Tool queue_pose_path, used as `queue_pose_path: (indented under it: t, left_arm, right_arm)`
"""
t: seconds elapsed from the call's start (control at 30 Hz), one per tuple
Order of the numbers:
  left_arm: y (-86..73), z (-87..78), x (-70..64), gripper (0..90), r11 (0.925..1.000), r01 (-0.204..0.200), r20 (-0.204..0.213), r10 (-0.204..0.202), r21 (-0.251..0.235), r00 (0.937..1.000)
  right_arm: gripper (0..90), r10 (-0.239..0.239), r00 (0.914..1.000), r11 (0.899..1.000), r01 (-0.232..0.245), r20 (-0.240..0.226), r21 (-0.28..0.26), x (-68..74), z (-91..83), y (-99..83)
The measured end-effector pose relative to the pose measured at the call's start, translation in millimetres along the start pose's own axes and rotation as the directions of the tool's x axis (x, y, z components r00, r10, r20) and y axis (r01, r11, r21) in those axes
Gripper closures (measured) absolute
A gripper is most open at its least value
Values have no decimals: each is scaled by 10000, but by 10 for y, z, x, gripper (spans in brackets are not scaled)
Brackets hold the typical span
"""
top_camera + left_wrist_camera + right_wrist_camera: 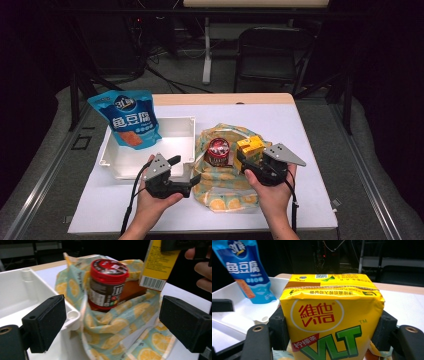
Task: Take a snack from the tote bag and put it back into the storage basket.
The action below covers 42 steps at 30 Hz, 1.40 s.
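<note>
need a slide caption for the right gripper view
Right hand-held gripper clamps a yellow lemon tea carton, blue snack pouch behind.

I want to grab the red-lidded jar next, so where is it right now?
In the high view the red-lidded jar stands inside the lemon-print bag, mid-table, between the white tray and the yellow carton held in the right gripper.

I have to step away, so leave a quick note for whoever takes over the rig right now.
Right gripper: shut on the yellow carton, held just over the lemon-print bag.
Left gripper: open, holding nothing, at the bag's left edge beside the white tray.
Red-lidded jar: in the bag.
Blue pouch: already stands in the tray.
Left, likely: put the carton in the tray, then the jar.
</note>
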<state>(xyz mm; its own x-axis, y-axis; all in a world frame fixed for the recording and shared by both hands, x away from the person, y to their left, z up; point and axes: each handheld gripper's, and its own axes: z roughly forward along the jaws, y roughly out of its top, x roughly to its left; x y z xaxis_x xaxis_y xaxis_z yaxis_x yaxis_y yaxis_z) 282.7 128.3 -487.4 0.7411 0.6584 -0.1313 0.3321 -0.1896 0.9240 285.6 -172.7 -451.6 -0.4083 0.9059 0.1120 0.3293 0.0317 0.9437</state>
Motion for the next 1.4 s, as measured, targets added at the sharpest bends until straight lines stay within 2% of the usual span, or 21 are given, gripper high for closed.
queue_pose_path:
  t: [0.1, 0.13, 0.23, 0.3, 0.33, 0.37, 0.47, 0.5, 0.53, 0.6, 0.63, 0.7, 0.73, 0.77, 0.8, 1.03, 1.1, 1.17, 1.27, 1.37, 1.4]
  left_arm:
    - [1, 27, -67, 98, 9999, -36, 200, 39, -145, 9998]
    - [-1, 36, -93, 109, 9998, -64, 129, 66, -169, 9999]
    - [0, 57, -146, 142, 9997, -206, 447, 212, -152, 9988]
    - [1, 74, -192, 147, 9996, -209, 376, 217, -205, 9991]
    - [4, 80, -198, 149, 9996, -215, 597, 225, -166, 9980]
    - [2, 90, -221, 149, 9996, -193, 469, 202, -207, 9987]
    - [-6, 114, -257, 158, 9994, -320, 715, 329, -135, 9969]
    - [-9, 120, -268, 158, 9992, -374, 776, 383, -129, 9963]
    - [-11, 126, -289, 158, 9992, -367, 631, 375, -148, 9973]
    - [-9, 130, -296, 165, 9992, -390, 839, 399, -124, 9957]
    - [-8, 133, -313, 168, 9991, -407, 697, 415, -126, 9967]
    - [-6, 137, -323, 175, 9989, -444, 915, 453, -120, 9948]
    - [-8, 142, -343, 178, 9989, -451, 775, 462, -159, 9959]
    - [-6, 145, -347, 178, 9987, -490, 972, 501, -139, 9940]
    - [-7, 150, -369, 180, 9986, -503, 842, 514, -150, 9951]
    - [-4, 174, -451, 205, 9970, -768, 1220, 779, -139, 9895]
    - [-8, 180, -472, 213, 9969, -767, 1020, 780, -172, 9917]
    - [-8, 182, -472, 227, 9966, -818, 1204, 826, -114, 9893]
    - [-13, 186, -491, 253, 9962, -859, 876, 870, -155, 9924]
    - [-18, 185, -488, 316, 9957, -917, 863, 927, -160, 9919]
    - [-24, 190, -493, 333, 9960, -886, 711, 894, -142, 9935]
  right_arm:
    - [311, -72, 9998, 9999, 71, -185, -80, 59, -51, 34]
    - [311, -88, 9997, 9999, 85, -236, -114, 81, -63, 41]
    - [312, -99, 9988, 9998, 92, -489, -147, 161, -96, 54]
    - [312, -150, 9984, 9998, 143, -545, -130, 186, -102, 55]
    - [312, -223, 9981, 9997, 216, -582, -127, 210, -106, 56]
    - [312, -230, 9976, 9997, 221, -646, -142, 236, -107, 54]
    - [312, -310, 9959, 9995, 305, -854, -74, 305, -110, 48]
    - [312, -303, 9950, 9995, 300, -954, -55, 326, -108, 44]
    - [312, -291, 9943, 9996, 288, -1028, -49, 349, -108, 40]
    - [312, -302, 9929, 9995, 300, -1151, -34, 400, -108, 33]
    - [312, -315, 9909, 9995, 313, -1305, -34, 453, -109, 28]
    - [312, -355, 9888, 9993, 361, -1452, 14, 506, -108, 23]
    - [312, -384, 9881, 9992, 390, -1488, 14, 532, -104, 18]
    - [312, -384, 9881, 9992, 390, -1488, 14, 532, -104, 18]
    - [312, -403, 9867, 9991, 414, -1572, 37, 557, -98, 11]
    - [312, -428, 9799, 9987, 474, -1950, 190, 702, -54, -42]
    - [312, -423, 9789, 9985, 485, -1997, 266, 716, -51, -49]
    - [312, -429, 9767, 9983, 500, -2104, 284, 732, -49, -55]
    - [311, -419, 9759, 9984, 490, -2142, 278, 752, -47, -61]
    - [311, -368, 9741, 9986, 442, -2230, 282, 767, -46, -63]
    - [311, -336, 9747, 9989, 399, -2210, 244, 781, -49, -66]
